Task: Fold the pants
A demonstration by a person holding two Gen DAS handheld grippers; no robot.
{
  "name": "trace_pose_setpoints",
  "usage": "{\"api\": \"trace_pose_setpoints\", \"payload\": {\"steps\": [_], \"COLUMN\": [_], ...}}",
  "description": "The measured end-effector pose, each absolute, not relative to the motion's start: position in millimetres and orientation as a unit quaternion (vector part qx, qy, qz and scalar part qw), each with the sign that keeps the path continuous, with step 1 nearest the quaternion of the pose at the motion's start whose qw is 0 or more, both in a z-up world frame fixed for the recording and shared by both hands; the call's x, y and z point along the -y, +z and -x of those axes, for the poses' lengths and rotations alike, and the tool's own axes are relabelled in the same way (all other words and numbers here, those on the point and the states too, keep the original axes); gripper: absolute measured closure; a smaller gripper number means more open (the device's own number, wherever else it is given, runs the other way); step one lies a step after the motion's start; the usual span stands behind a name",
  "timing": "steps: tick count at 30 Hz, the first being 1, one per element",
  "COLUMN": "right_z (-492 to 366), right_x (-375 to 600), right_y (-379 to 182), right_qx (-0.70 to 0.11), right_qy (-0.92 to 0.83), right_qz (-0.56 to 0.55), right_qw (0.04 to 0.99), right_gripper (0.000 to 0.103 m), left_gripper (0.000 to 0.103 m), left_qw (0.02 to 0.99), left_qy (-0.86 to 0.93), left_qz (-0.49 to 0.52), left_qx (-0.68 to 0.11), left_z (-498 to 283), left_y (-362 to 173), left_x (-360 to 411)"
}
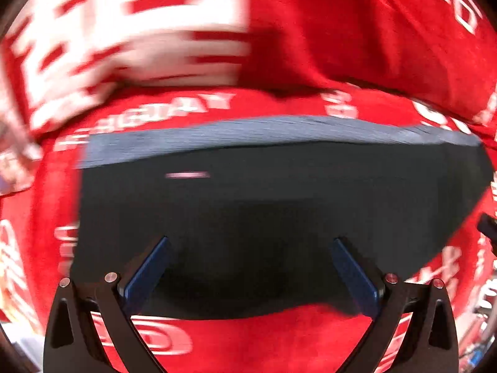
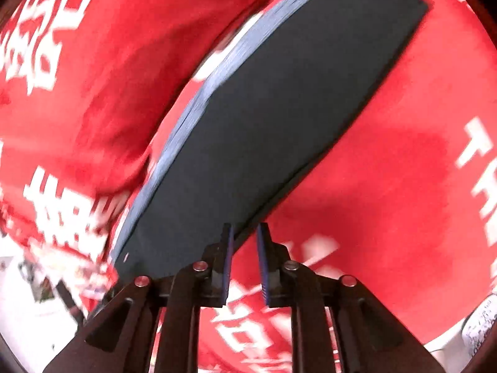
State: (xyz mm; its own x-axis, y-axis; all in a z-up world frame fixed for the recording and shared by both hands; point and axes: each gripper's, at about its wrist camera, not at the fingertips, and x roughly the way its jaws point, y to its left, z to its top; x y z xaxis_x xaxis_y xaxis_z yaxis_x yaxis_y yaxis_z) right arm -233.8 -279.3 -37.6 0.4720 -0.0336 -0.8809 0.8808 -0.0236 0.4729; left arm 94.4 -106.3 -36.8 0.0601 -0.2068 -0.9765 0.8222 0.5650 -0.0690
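Folded dark pants (image 1: 264, 205) on red cloth (image 1: 357, 46), ahead of both parted jaws.

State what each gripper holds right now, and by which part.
Nothing is held. The left gripper is wide open over the folded dark pants; the right gripper stands slightly open at their edge, clamping nothing.

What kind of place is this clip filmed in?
Hard to say; probably an indoor folding surface. A red cloth with white printed lettering covers it, and dark folded pants with a blue-grey edge lie on top.
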Motion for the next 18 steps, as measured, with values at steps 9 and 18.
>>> {"api": "trace_pose_setpoints", "payload": {"steps": [9, 18], "right_z": [320, 377], "right_x": [379, 426], "right_y": [-27, -50], "right_qx": [-0.328, -0.35], "right_qy": [-0.508, -0.532], "right_qz": [-0.559, -0.542], "right_qw": [0.567, 0.549], "right_gripper": [0.085, 0.088], "left_gripper": [0.0, 0.0], "left_qw": [0.668, 0.696], "left_qy": [-0.352, -0.309], "left_qz": [-0.317, -0.345], "left_qx": [-0.574, -0.549], "left_z": [-24, -9], "left_y": [-87, -84], "left_x": [163, 170]}}
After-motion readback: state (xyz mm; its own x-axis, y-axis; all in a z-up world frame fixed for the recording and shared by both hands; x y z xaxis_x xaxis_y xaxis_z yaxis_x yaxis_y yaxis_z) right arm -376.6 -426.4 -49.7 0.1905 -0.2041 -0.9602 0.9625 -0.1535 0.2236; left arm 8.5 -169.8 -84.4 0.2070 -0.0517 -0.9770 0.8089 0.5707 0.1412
